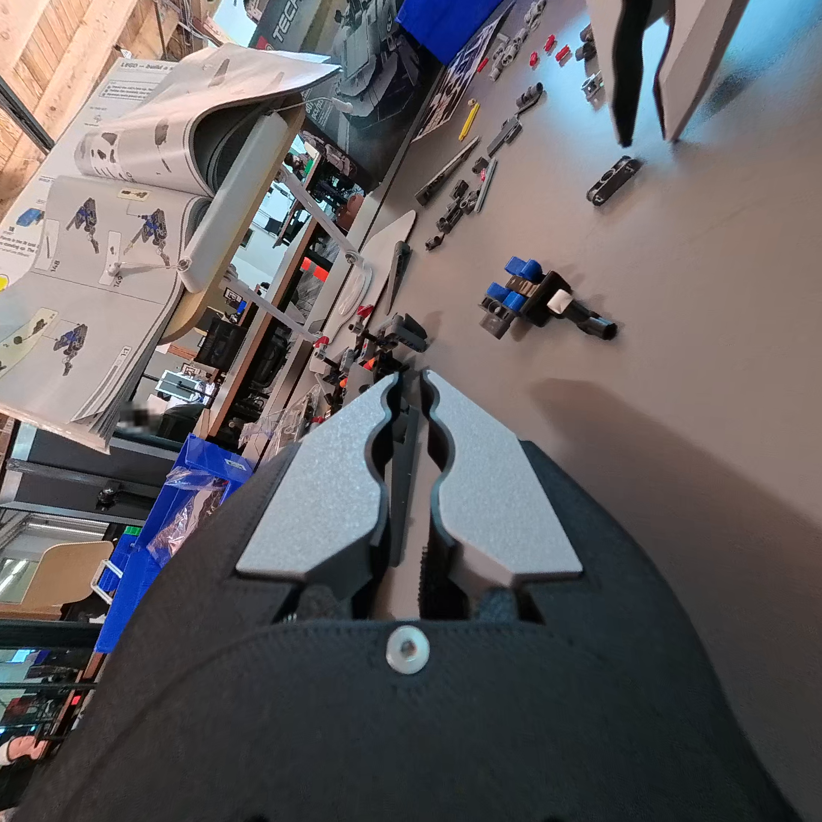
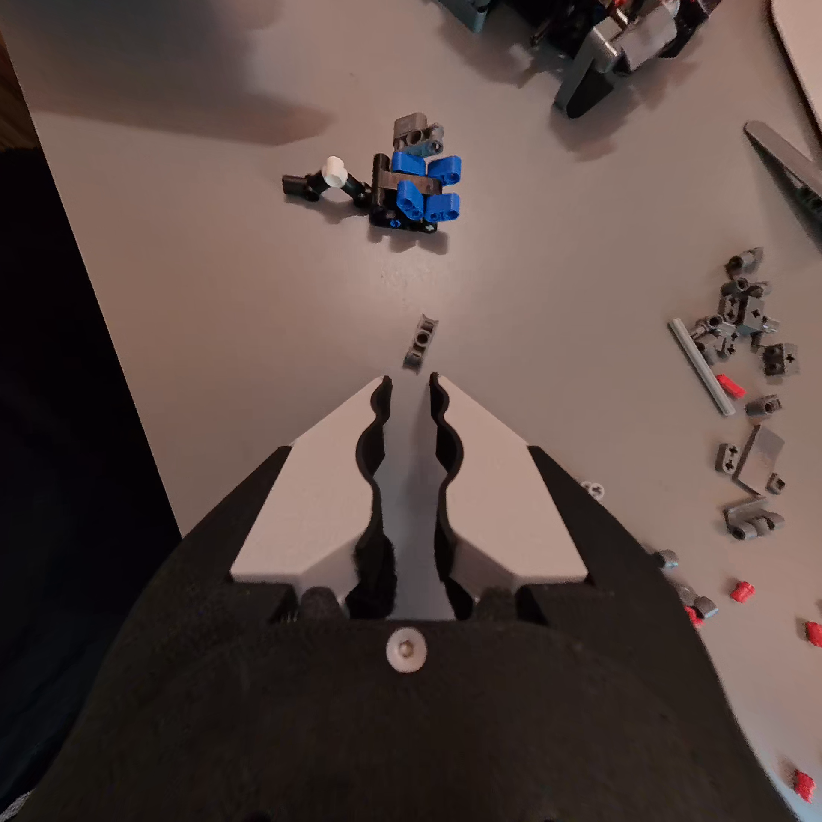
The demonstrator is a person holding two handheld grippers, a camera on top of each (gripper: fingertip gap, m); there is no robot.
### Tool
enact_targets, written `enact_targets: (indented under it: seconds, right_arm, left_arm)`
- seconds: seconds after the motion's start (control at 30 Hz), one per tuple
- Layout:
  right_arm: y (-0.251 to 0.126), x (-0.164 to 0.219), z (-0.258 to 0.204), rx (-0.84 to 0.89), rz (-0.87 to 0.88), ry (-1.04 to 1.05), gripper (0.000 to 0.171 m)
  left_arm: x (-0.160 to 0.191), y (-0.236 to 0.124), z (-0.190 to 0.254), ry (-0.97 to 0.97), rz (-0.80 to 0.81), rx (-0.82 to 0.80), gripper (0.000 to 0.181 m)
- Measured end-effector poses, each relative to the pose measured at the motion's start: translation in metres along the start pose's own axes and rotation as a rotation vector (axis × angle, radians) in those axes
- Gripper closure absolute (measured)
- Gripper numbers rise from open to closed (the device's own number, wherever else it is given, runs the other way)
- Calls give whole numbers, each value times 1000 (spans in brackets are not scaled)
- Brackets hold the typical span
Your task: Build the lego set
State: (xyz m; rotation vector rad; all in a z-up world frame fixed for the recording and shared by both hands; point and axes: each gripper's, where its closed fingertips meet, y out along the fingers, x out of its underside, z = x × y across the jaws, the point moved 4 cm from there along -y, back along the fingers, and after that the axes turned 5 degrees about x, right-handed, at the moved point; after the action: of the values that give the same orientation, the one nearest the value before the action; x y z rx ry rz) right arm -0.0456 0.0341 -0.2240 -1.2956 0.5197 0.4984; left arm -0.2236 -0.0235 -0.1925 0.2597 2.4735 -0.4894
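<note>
The grey tabletop (image 2: pixel 222 289) carries the whole job, and near its far edge in the left wrist view stands the open instruction booklet (image 1: pixel 111 249), propped on a stand beside the set's box (image 1: pixel 356 80). Next in size is the half-built dark model (image 2: pixel 622 58) at the top of the right wrist view, then the small blue-and-black assembly (image 2: pixel 413 191) lying alone in mid-table, with a black arm and white knob sticking out to one side. Loose grey pieces (image 2: pixel 747 329) and red pins (image 2: pixel 742 591) are scattered well apart from it on the right. The left gripper (image 1: pixel 410 378) has its fingers closed on a thin dark strip (image 1: pixel 402 480) that runs back between them. The right gripper (image 2: pixel 410 378) has its fingers parted a little with nothing between them, and just beyond their tips lies a small grey connector (image 2: pixel 420 341) flat on the table. The step in hand looks like picking up that connector. To do it well, line the fingers square across its narrow sides, come down low so both pads meet plastic and not table, and close gently, since a piece this small and light will likely skid or flip if one finger touches first.
</note>
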Motion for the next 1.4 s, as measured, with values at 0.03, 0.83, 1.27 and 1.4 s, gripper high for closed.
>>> enact_targets:
  seconds: [0.03, 0.83, 1.27, 1.4]
  right_arm:
    - [1, -1, -2, -7, 4, -1, 157]
    - [-53, 19, 62, 232, 16, 55, 157]
    - [-95, 64, 104, 445, -56, 123, 156]
    - [-113, 89, 122, 540, -109, 152, 156]
  left_arm:
    - [0, 0, 0, 0, 0, 0, 175]
    - [1, 1, 0, 3, -7, 0, 176]
    - [4, 4, 2, 4, -29, 10, 176]
    - [5, 5, 2, 3, -41, 13, 176]
